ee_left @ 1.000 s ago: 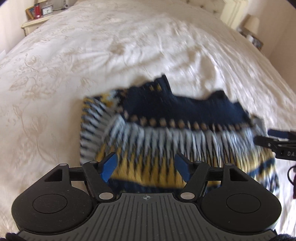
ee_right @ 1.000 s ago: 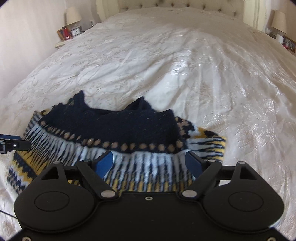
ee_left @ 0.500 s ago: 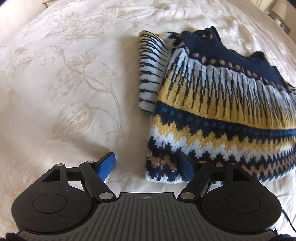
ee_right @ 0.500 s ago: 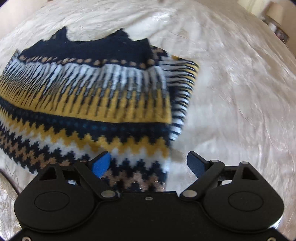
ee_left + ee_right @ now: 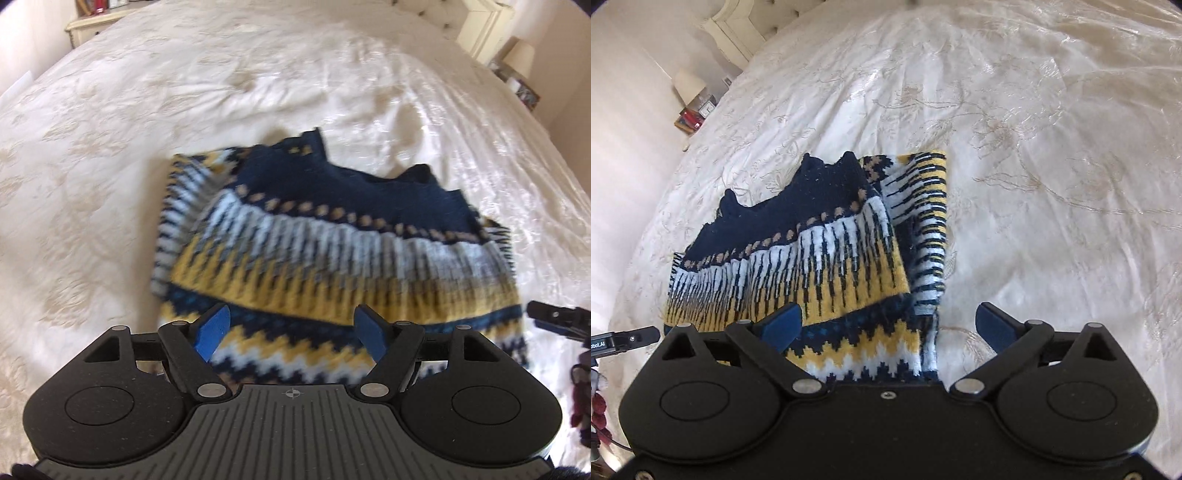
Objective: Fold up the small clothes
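A: What's around the work?

B: Cream bedspread [image 5: 155, 110] with a raised floral weave covers the whole bed. Tufted headboard [image 5: 753, 26] at the far end. A nightstand [image 5: 96, 26] with small red items off one far corner, a lamp [image 5: 522, 55] with a pale shade off the other. Nothing lies on the cover near the garment.

A: And the garment?

B: A patterned sweater [image 5: 332, 266], navy yoke, white, yellow and navy bands, lies folded about mid-bed, hem toward the grippers, neckline toward the headboard. A striped sleeve [image 5: 931, 236] is tucked along one side edge, another shows at the opposite edge, a bit blurred in the left wrist view.

A: Fingers?

B: Left gripper [image 5: 291, 332] hangs over the hem near one corner, blue fingers [image 5: 212, 330] spread wide, gripping nothing. Right gripper [image 5: 890, 325] is over the other hem corner, fingers [image 5: 993, 325] also spread, one above knit, the other above bare cover. Whether any tip touches the fabric I cannot tell.

A: Room to move?

B: Wide bare bedspread on both sides and beyond the neckline. The other gripper's tip pokes in at each view's edge, level with the hem, apart from the sweater.
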`<state>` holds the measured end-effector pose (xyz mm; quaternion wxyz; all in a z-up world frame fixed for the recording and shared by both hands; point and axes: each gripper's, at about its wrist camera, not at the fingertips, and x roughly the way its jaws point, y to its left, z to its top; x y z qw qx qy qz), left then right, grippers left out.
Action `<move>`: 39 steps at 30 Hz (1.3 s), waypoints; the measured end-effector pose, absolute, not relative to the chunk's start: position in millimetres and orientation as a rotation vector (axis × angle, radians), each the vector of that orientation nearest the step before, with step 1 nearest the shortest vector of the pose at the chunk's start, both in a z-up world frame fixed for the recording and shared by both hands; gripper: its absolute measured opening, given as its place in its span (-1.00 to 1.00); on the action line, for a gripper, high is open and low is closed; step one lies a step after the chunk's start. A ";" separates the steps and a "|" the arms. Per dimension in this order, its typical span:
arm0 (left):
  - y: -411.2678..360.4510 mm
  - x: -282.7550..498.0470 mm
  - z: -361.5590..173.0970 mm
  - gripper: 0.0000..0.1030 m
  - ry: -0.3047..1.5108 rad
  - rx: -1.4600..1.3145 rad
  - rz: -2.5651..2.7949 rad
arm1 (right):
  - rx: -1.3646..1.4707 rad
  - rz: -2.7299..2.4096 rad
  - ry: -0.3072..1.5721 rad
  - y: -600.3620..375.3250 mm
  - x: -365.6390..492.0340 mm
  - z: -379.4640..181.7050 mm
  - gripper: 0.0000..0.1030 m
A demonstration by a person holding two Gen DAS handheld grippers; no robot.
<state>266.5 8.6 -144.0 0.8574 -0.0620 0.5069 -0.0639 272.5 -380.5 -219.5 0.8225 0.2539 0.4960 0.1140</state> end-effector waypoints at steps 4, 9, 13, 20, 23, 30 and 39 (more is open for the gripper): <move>-16.1 274.9 -142.4 0.54 1.064 -0.105 -0.167 | 0.581 0.294 1.064 -377.6 275.6 -223.2 0.99; -36.3 290.9 -145.7 0.57 1.058 -0.082 -0.169 | 0.629 0.339 1.086 -381.7 281.4 -232.1 0.99; -43.9 306.4 -153.7 0.58 1.070 -0.076 -0.159 | 0.652 0.367 1.100 -385.6 286.0 -238.7 0.99; -49.5 336.4 -182.0 0.58 1.129 -0.045 -0.130 | 0.697 0.425 1.116 -388.6 296.6 -251.5 0.99; -51.9 347.6 -196.4 0.58 1.158 -0.015 -0.107 | 0.714 0.447 1.122 -388.0 302.1 -257.7 1.00; -61.1 364.6 -220.5 0.96 1.189 0.068 -0.097 | 0.746 0.517 1.132 -388.2 315.1 -269.1 1.00; -63.5 364.1 -224.5 1.00 1.173 0.080 -0.090 | 0.857 0.592 1.118 -379.9 341.0 -281.2 1.00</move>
